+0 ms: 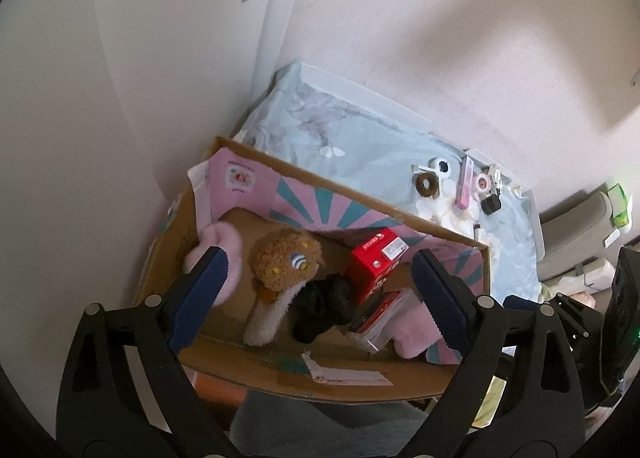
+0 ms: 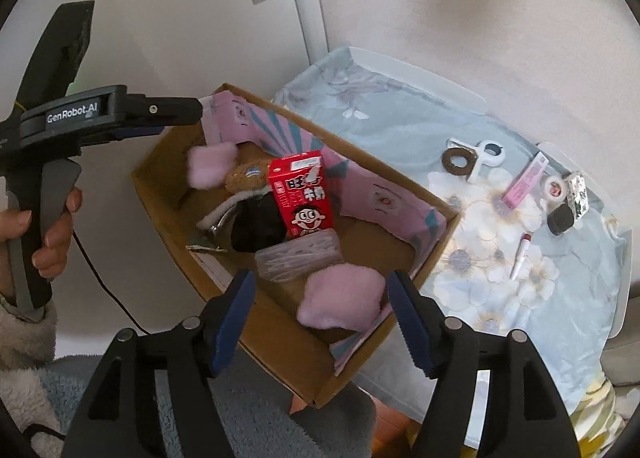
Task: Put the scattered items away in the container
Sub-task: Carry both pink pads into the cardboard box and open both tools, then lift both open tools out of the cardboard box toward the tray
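A cardboard box (image 1: 336, 374) (image 2: 280, 338) with a pink and teal lining holds a red milk carton (image 1: 374, 258) (image 2: 304, 198), a brown plush (image 1: 286, 258), pink fluffy items (image 2: 340, 300), a black cloth (image 1: 324, 306) and a clear packet (image 2: 298, 258). My left gripper (image 1: 320, 298) is open and empty above the box; it also shows in the right wrist view (image 2: 160, 114). My right gripper (image 2: 320, 318) is open and empty over the box's near corner. On the bed lie a brown ring (image 2: 458, 162), a white clip (image 2: 486, 152), a pink box (image 2: 524, 180), a tape roll (image 2: 556, 188), a black cap (image 2: 560, 220) and a lipstick tube (image 2: 520, 256).
The floral blue bedsheet (image 2: 460, 258) covers the bed to the right of the box. A white wall and door frame (image 2: 304, 18) stand behind. A grey chair (image 1: 572, 234) stands beyond the bed's far edge.
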A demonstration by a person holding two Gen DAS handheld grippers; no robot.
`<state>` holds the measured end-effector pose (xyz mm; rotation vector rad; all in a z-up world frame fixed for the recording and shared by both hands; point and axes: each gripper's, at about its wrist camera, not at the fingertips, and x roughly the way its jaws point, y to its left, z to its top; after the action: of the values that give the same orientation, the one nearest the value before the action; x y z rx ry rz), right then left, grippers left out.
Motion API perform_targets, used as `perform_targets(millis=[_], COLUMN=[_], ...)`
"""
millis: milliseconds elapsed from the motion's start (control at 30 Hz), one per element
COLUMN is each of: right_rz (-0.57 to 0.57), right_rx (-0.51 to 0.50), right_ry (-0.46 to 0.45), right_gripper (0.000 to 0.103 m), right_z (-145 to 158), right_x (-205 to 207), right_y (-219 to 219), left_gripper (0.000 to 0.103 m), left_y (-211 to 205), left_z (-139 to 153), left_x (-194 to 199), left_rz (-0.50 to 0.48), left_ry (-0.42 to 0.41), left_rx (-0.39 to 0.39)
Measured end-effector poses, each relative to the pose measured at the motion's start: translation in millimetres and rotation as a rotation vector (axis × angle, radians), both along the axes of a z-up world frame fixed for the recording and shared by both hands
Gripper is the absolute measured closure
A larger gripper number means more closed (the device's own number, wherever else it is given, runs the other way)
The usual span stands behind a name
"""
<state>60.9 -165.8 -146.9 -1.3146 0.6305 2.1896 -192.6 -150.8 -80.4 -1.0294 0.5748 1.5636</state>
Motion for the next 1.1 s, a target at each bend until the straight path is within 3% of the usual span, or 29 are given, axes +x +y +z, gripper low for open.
perform_targets(millis=[300, 633, 900, 1100], right_rz=[-0.047, -0.156, -0.309, -0.388], right_rx=[-0.040, -0.010, 0.045, 0.089], right_ry=[0.089, 0.181, 0.201, 0.176], right_gripper=[0.038, 0.038, 0.038, 0.038], right_z=[6, 20, 34, 38], right_x=[20, 66, 124, 158], right_y=[6, 19, 39, 55], left_gripper=[0.010, 0.010, 0.010, 0.010], left_y=[10, 31, 70, 109], left_z=[18, 32, 41, 33], left_x=[28, 78, 135, 181], left_rz=[-0.064, -0.186, -0.321, -0.436], left_ry=[0.031, 0.071, 0.100, 0.143], left_rx=[0.029, 0.053, 0.064, 0.026])
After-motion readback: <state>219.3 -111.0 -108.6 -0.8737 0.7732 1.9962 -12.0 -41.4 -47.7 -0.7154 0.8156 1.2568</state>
